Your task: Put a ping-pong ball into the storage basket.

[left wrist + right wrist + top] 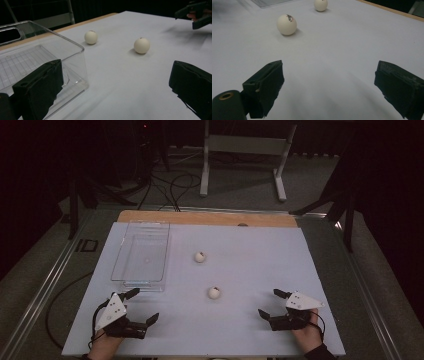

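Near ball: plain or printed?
Near ball: white with a small red-and-black print, best seen in the right gripper view.

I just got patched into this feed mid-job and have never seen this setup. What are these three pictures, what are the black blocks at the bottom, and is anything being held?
There is no robot arm here: a person holds a two-jaw hand gripper in each hand. The high view looks down on the white table from the person's side; the left gripper is at lower left, the right gripper at lower right. The other two pictures come from cameras riding on each gripper, and the black blocks are that gripper's own jaws, standing wide apart.

On the table lie two small white balls, the nearer ball and the farther ball, and a clear rectangular plastic tray near the left gripper, with nothing visible in it. Nothing is held: both grippers are open, with only bare table between their jaws.
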### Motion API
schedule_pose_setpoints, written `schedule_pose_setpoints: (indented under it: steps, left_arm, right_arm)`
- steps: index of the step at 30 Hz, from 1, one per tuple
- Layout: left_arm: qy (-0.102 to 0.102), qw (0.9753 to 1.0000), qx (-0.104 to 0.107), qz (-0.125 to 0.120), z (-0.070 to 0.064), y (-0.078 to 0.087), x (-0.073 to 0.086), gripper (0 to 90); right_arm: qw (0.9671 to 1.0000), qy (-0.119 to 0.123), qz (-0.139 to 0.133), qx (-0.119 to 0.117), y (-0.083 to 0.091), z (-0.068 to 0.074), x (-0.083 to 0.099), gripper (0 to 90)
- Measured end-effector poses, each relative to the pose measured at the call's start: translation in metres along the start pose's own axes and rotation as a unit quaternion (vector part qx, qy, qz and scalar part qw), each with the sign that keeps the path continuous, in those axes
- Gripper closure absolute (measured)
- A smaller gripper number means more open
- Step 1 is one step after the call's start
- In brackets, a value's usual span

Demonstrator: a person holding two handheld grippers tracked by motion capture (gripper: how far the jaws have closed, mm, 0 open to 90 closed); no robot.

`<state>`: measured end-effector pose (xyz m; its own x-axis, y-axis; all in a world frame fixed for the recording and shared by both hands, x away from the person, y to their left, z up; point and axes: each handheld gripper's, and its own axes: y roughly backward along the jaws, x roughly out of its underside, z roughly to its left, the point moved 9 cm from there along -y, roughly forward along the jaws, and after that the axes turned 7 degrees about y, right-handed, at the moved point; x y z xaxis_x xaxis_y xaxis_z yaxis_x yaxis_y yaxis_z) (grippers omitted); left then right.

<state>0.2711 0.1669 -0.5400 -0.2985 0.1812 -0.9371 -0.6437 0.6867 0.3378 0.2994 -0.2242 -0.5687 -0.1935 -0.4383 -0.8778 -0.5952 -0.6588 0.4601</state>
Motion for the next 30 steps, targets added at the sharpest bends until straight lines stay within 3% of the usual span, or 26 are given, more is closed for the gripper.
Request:
schedule_pose_setpoints:
  steps: [4,9,30]
  left_arm:
    - [0.001,0.9999,0.002,0.010,-0.0007,-0.0011,0.0020,0.6]
    - [0.000,0.9999,0.003,0.013,-0.0012,-0.0022,0.0024,0.6]
    - [-0.002,0.9996,0.011,0.025,-0.0055,-0.0034,0.0032,0.6]
  right_arm:
    - [0.9999,-0.008,-0.005,-0.004,0.0005,0.0007,-0.0004,8.7]
    - [1.0000,0.003,-0.004,-0.006,-0.0011,0.0028,-0.0011,8.6]
    - [0.9999,0.001,-0.009,0.009,0.0032,-0.0005,-0.0050,8.6]
